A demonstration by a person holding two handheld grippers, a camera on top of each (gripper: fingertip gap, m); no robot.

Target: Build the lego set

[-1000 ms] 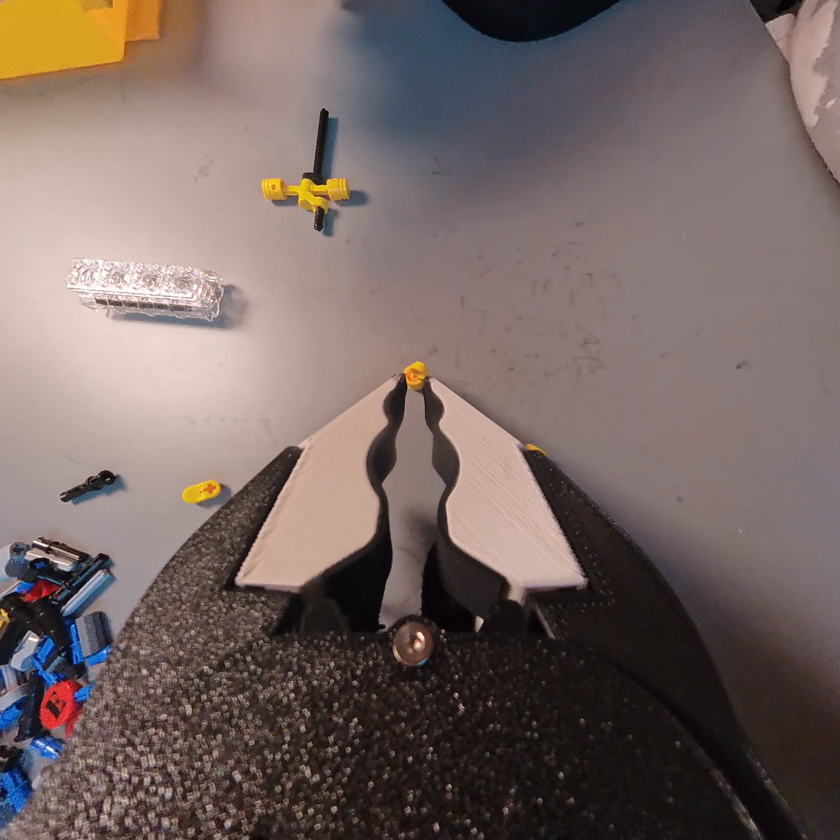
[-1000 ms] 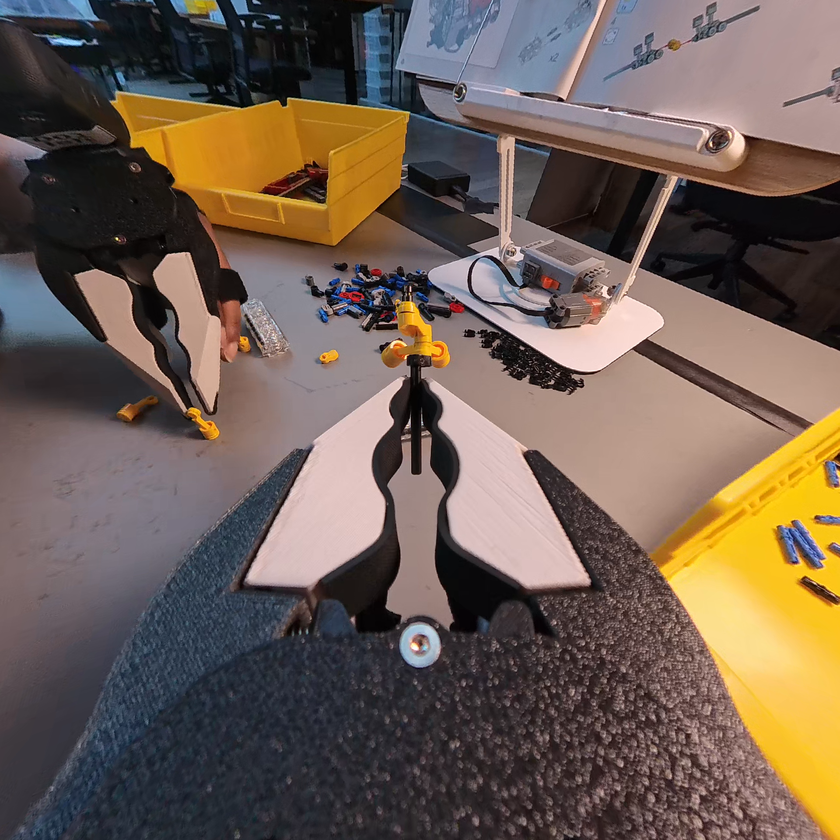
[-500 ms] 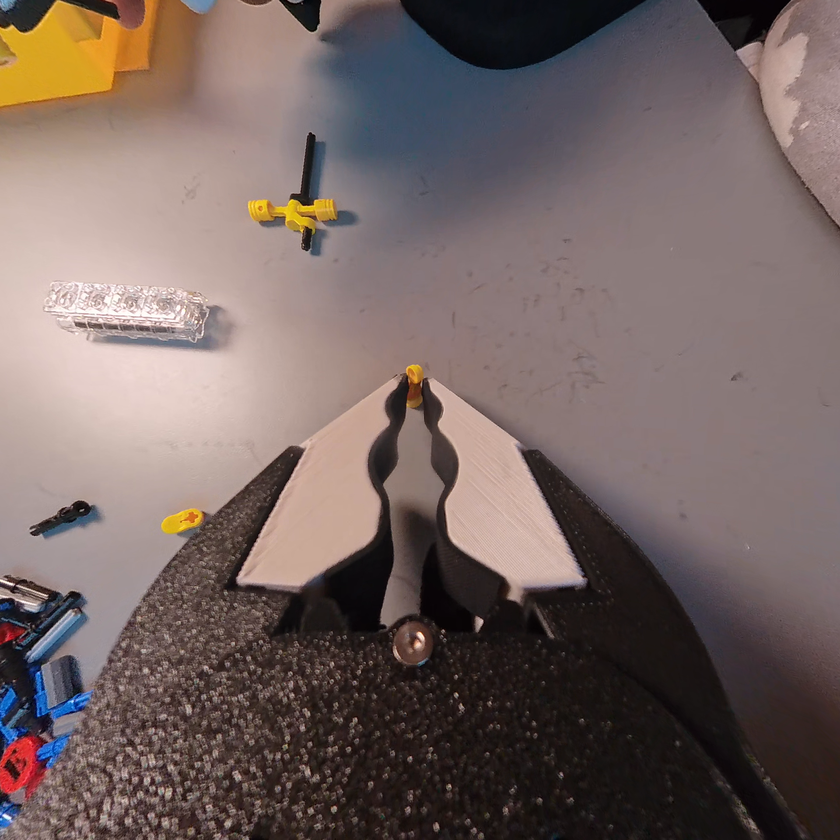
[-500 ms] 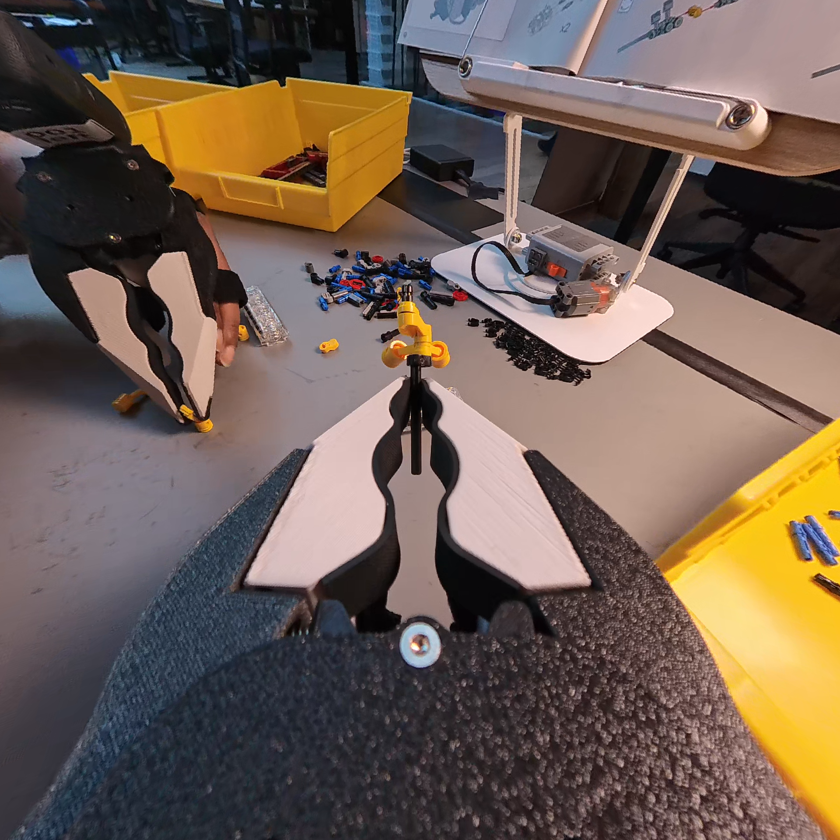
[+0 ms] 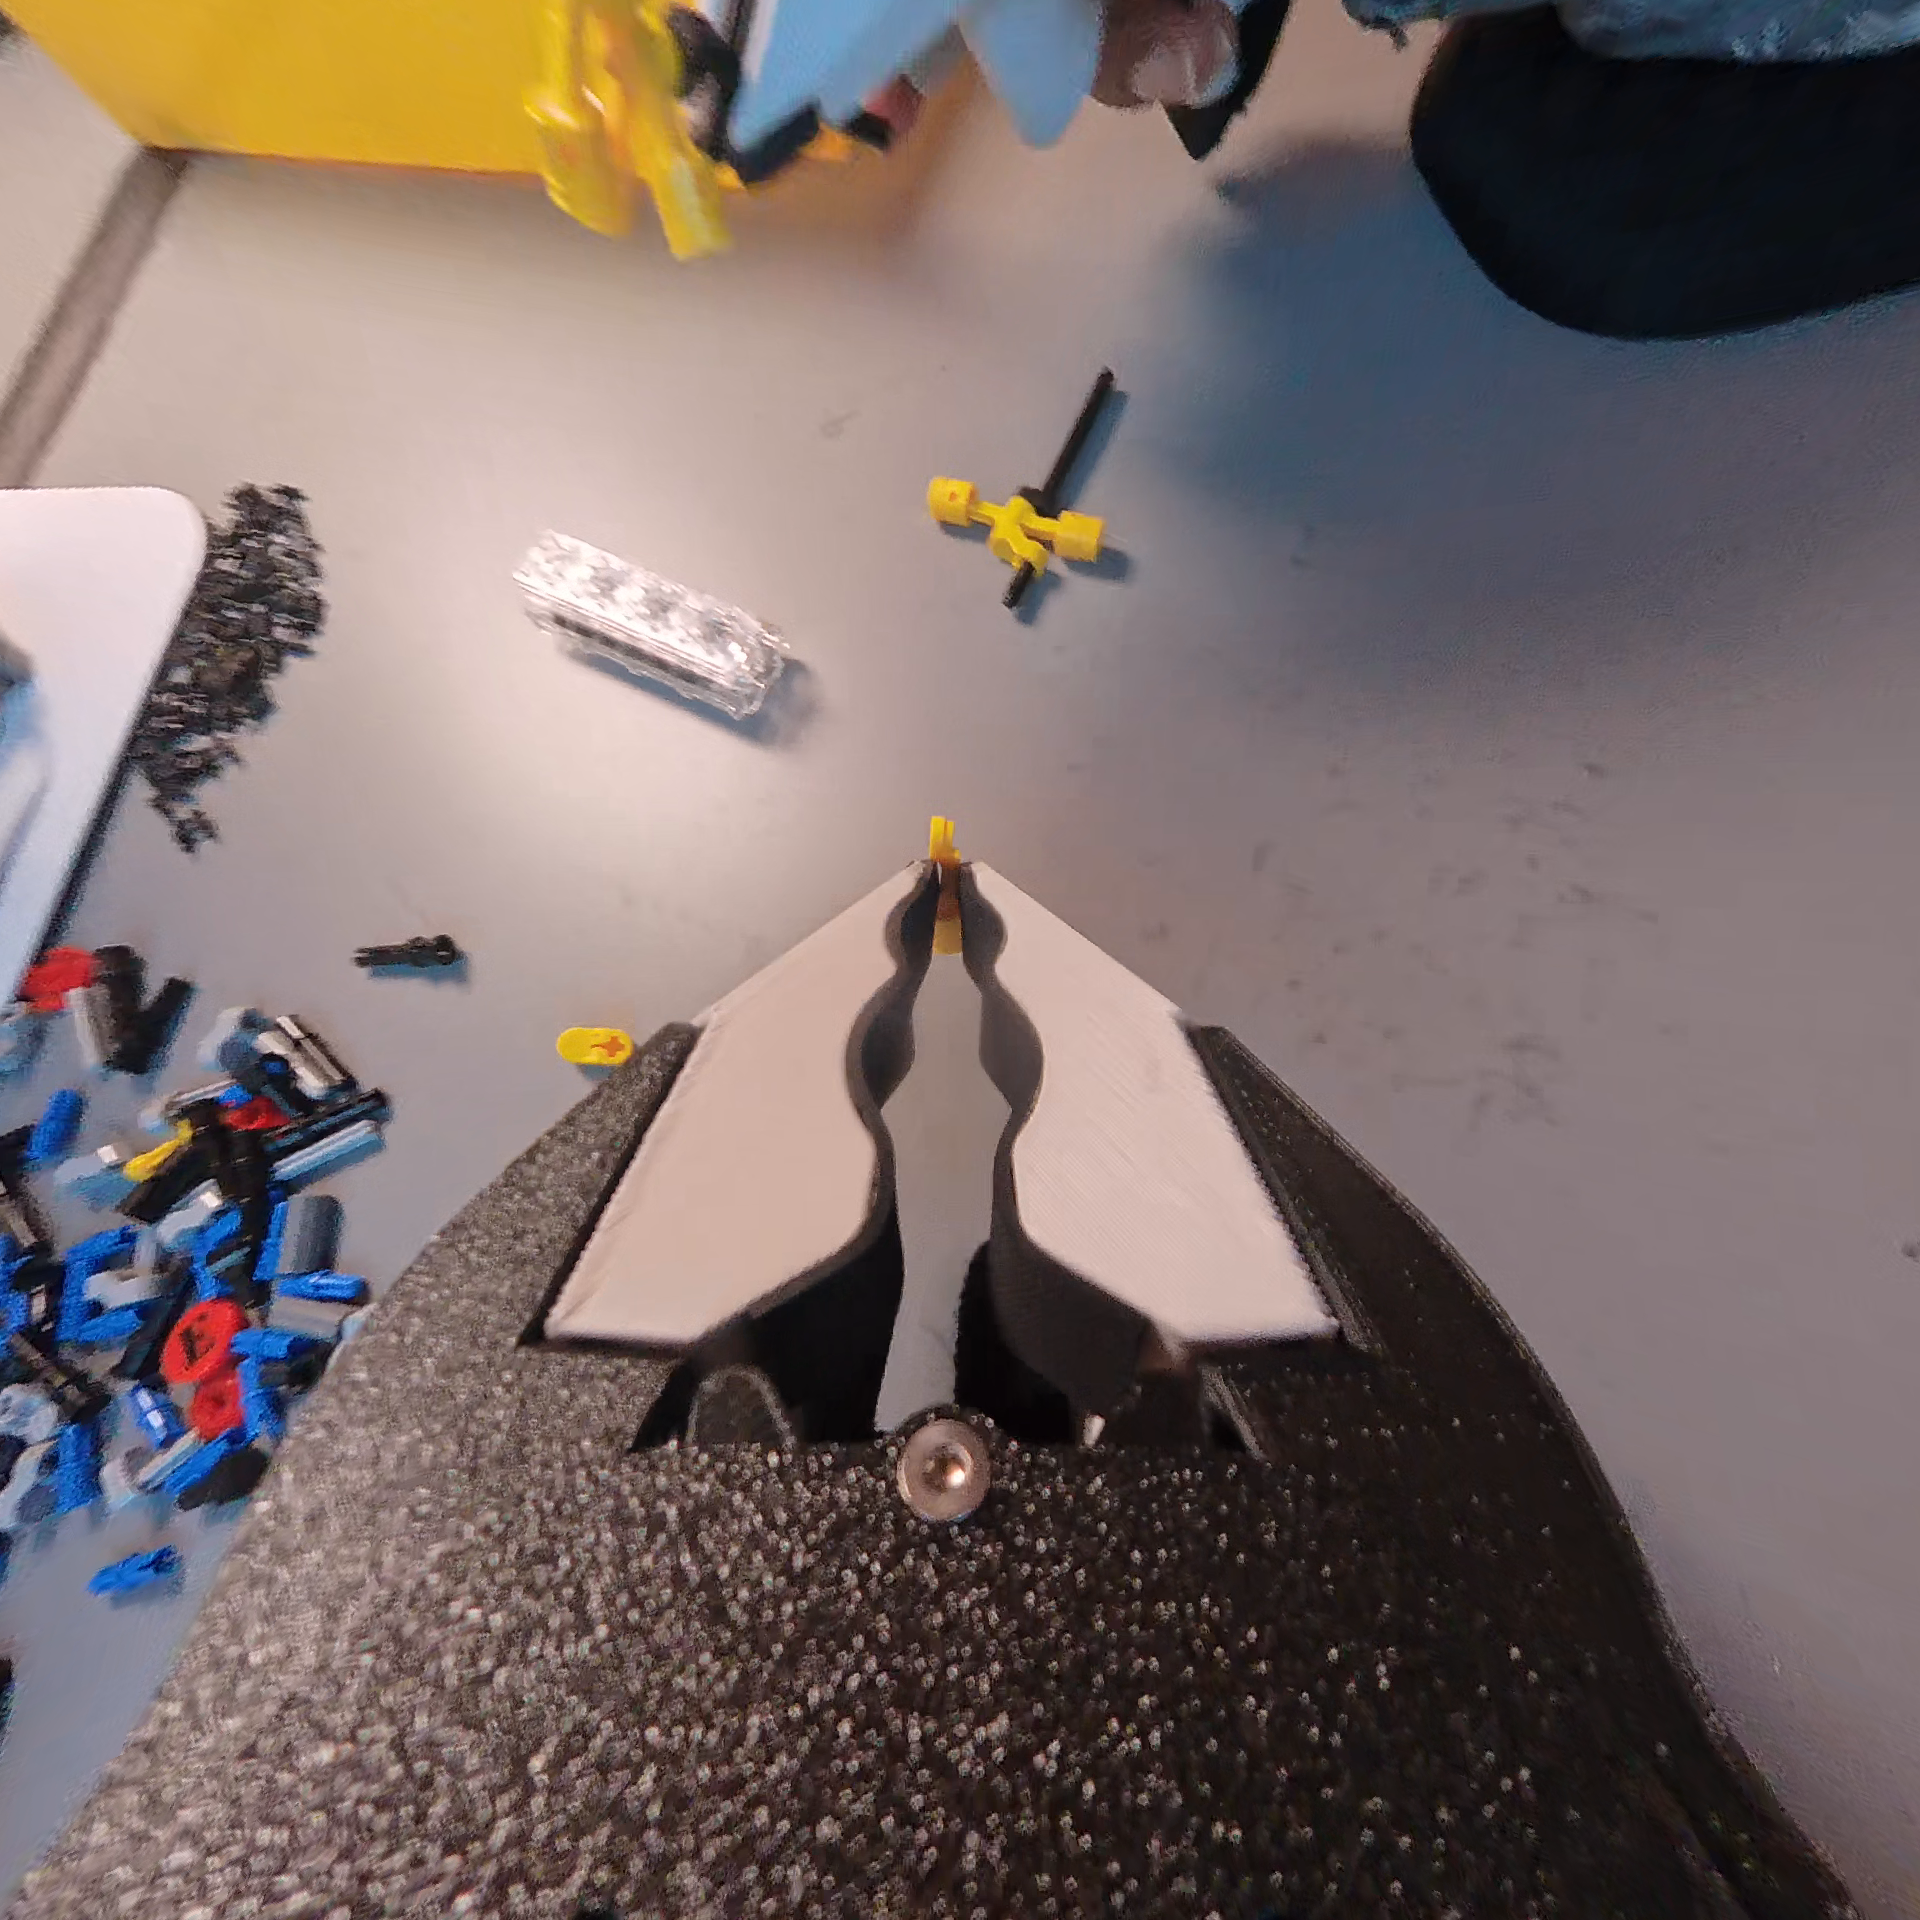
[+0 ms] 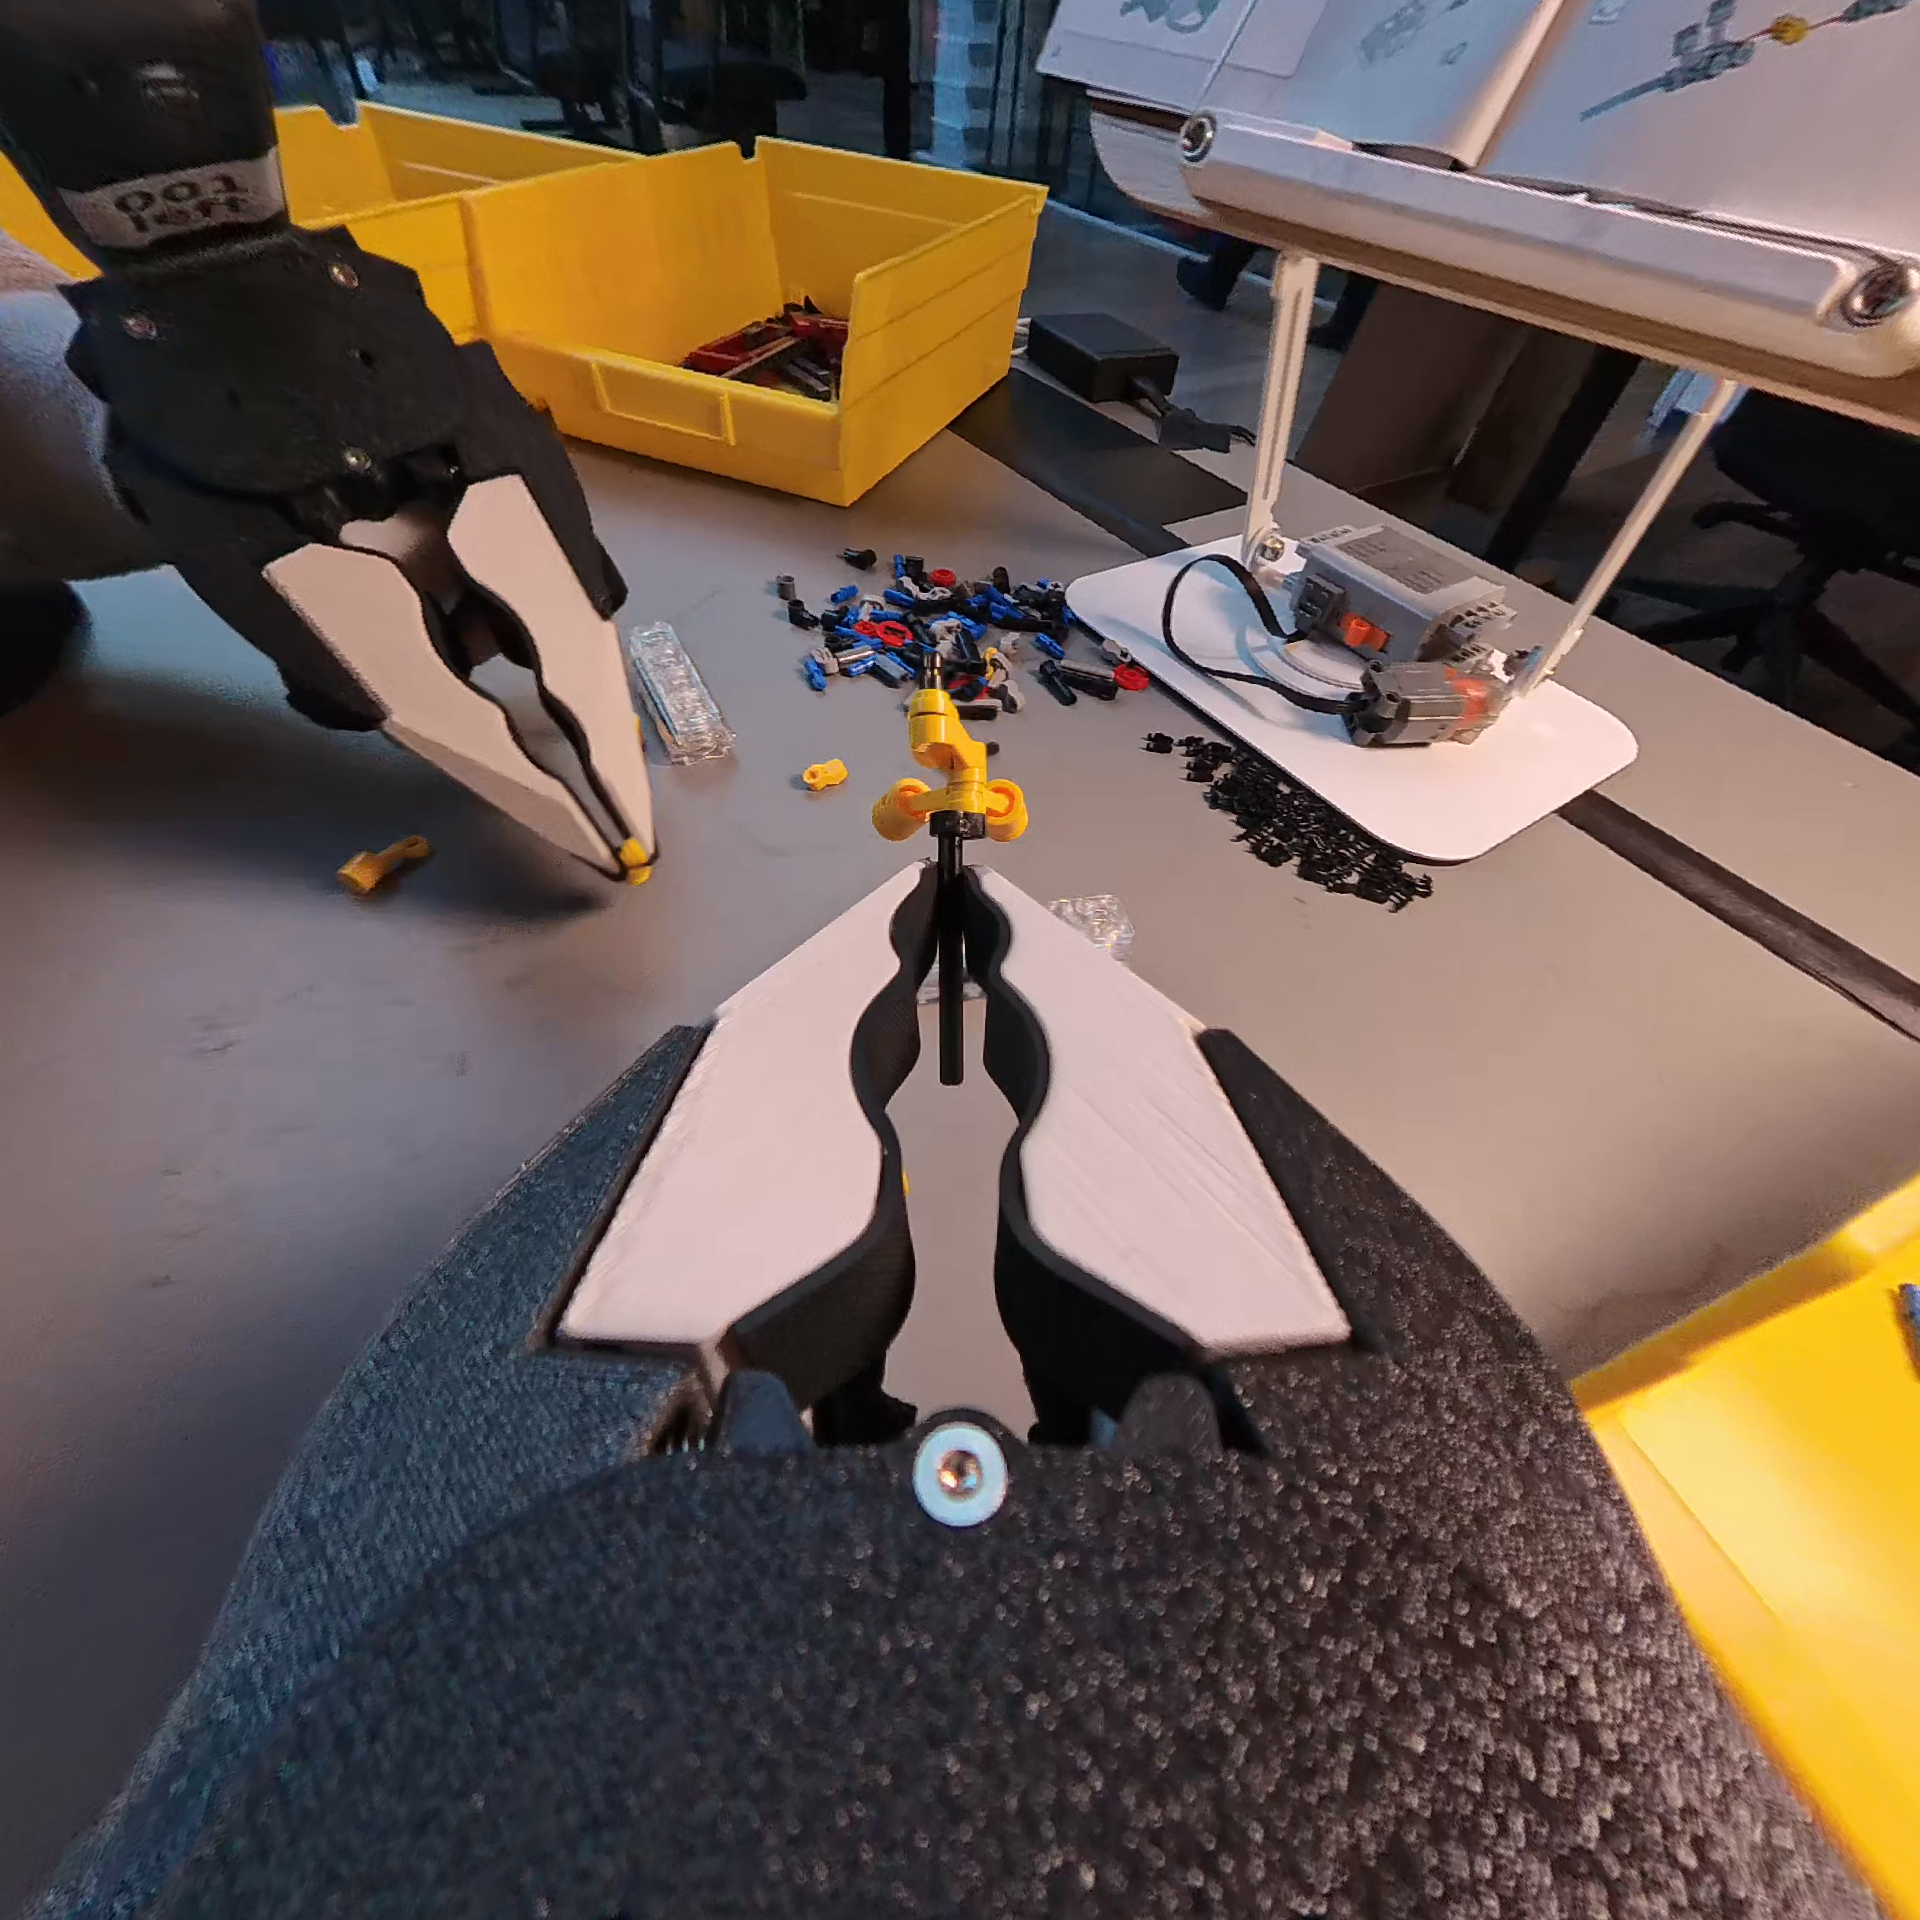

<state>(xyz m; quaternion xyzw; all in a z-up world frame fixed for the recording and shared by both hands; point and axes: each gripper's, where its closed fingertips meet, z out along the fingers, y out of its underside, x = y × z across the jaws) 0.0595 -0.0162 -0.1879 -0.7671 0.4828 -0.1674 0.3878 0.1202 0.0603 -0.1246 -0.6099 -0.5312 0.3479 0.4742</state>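
Both grippers alike: left gripper [image 5: 943, 868] and right gripper [image 6: 948, 871] have coarse black textured bodies, pale grey wavy-edged fingers [image 6: 758, 1153] with black inner lining, and a silver screw [image 6: 958, 1473] at the base.

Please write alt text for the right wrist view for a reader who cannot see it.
The right gripper holds a black axle carrying yellow connectors above a grey table. At left, the left gripper pinches a small yellow piece.

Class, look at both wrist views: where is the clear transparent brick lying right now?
The clear transparent brick lies flat on the grey table, left of the left tongs in the left wrist view. In the right wrist view it sits between those tongs and the pile of small parts.
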